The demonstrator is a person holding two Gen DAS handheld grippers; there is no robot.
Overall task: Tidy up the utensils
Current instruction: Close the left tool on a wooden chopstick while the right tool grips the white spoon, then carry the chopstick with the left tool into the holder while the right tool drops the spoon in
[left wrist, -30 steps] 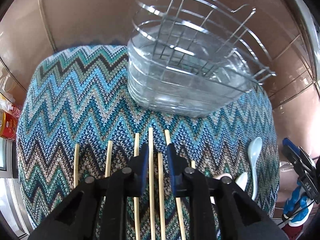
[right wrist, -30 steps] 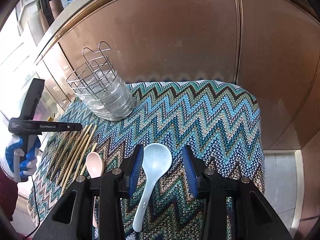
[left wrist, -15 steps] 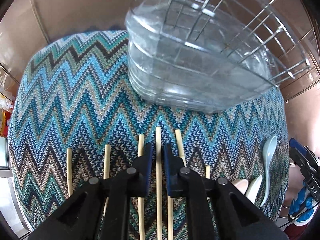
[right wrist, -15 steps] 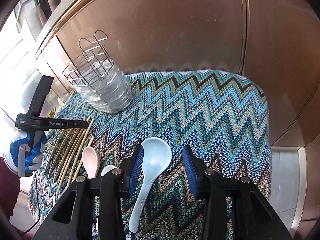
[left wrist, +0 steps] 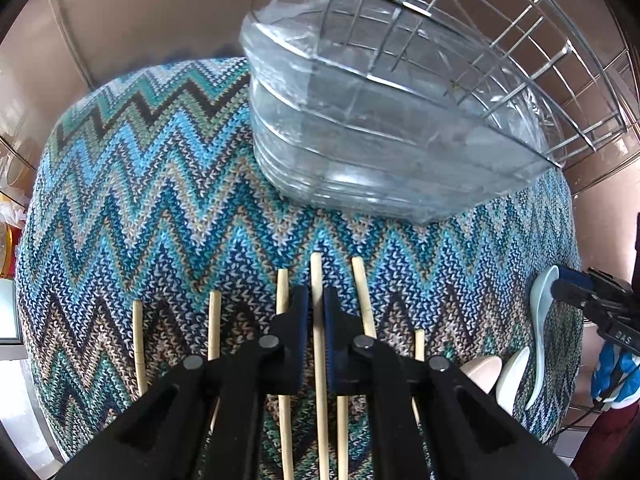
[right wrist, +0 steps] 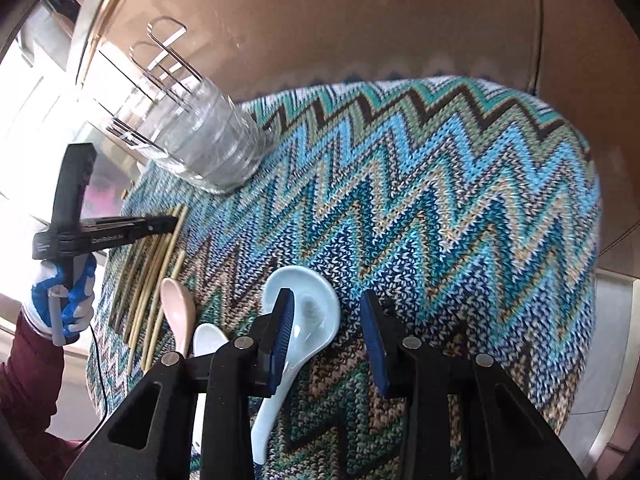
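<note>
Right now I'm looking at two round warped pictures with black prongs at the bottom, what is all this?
A person holds a hand tool with a two-finger claw in each hand; a fisheye camera on each looks along its fingers. In the left view, the left claw closes around one chopstick among several on the zigzag cloth. In the right view, the open right claw straddles a pale blue spoon. A pink spoon and white spoon lie beside it. A wire caddy in a clear tub stands behind.

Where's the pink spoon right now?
In the right wrist view the pink spoon lies on the cloth, lower left, between the chopsticks and a white spoon.
</note>
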